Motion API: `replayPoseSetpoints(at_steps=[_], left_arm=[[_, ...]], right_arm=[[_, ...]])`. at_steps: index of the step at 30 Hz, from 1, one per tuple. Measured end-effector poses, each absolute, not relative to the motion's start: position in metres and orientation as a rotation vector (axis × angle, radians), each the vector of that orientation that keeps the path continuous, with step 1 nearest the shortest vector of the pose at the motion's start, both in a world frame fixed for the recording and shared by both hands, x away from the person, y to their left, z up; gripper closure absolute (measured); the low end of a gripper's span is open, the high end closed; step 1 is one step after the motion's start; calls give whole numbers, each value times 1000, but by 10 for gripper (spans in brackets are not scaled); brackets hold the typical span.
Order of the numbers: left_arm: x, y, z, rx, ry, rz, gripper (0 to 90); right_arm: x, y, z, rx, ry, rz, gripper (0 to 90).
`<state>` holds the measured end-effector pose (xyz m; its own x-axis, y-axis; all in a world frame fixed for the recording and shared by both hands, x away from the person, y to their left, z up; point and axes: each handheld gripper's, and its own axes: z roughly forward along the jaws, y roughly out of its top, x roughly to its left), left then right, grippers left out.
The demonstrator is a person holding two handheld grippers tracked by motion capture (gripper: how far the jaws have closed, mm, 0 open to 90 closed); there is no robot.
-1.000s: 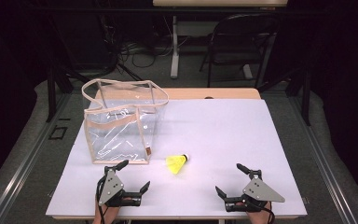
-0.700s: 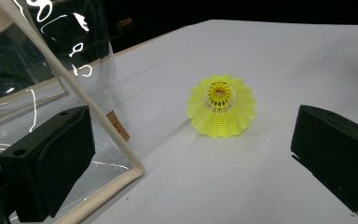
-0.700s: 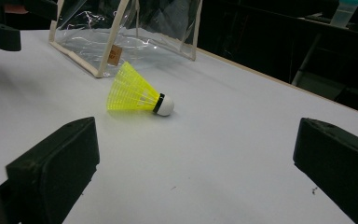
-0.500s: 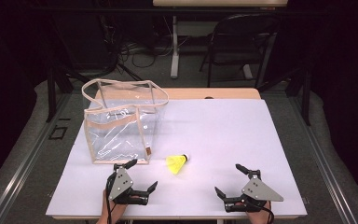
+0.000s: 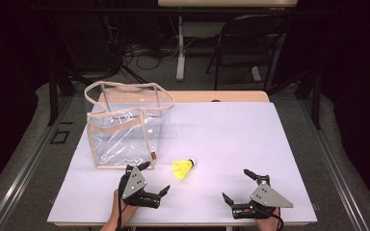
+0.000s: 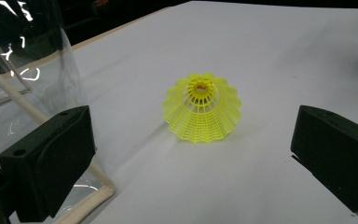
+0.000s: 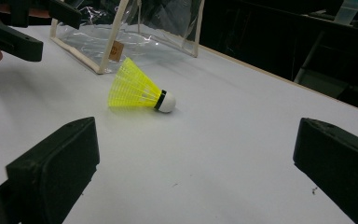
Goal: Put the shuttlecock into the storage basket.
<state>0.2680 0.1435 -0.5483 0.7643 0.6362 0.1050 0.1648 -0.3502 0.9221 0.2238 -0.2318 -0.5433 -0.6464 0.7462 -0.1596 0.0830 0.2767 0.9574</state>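
Shuttlecock [image 5: 183,169], yellow with a white cork tip and a black band, lay on its side on the white table [image 5: 231,134], near the front edge and just right of the clear bag's front corner. In the high view its skirt pointed toward the person and its cork tip away and to the right. The left gripper [image 5: 150,183] sat low over the table just in front and to the left of the shuttlecock, its jaws spread wide and nothing between them; in the left gripper view the open end of the skirt [image 6: 202,113] faced the camera, centred in the gap between the two black jaws but apart from both. The clear plastic bag [image 5: 124,130], edged in beige trim with beige handles, stood upright to the left of the shuttlecock, and its lower corner lay just beside the left jaw in that view. The right gripper [image 5: 238,188] rested well apart to the right near the table's front edge, jaws likewise wide and empty, and in its view the shuttlecock [image 7: 137,90] lay ahead with the bag [image 7: 121,32] behind it.
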Motion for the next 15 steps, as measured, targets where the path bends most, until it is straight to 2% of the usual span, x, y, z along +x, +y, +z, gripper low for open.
replayPoseSetpoints(at_steps=[15], left_arm=[[271,118,-553,1982,614,533,3]], right_arm=[[224,-231,-544,746,1954,1393,0]])
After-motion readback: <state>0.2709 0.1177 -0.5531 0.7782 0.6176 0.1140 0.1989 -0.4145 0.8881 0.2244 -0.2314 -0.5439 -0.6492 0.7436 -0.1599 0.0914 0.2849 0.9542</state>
